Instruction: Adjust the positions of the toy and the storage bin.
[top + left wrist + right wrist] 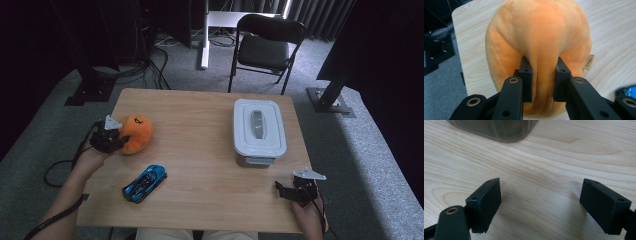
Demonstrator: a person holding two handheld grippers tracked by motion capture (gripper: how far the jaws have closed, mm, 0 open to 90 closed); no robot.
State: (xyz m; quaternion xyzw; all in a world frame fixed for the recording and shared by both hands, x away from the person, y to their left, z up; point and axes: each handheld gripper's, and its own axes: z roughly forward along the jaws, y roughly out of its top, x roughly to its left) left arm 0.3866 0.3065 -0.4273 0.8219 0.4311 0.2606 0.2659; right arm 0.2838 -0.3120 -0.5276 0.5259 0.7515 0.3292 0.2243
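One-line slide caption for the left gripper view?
Left gripper pinching a fold of the soft orange plush toy above the light wooden table.

L gripper [543,80] pinches orange plush toy [539,32], over table [614,32].

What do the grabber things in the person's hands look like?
Both are black. The left gripper and the right gripper each carry a grey three-cornered plate on top and trail a dark cable. Up close, the jaws are flat black blocks on arms with round metal rivets. No sleeves reach the forearms.
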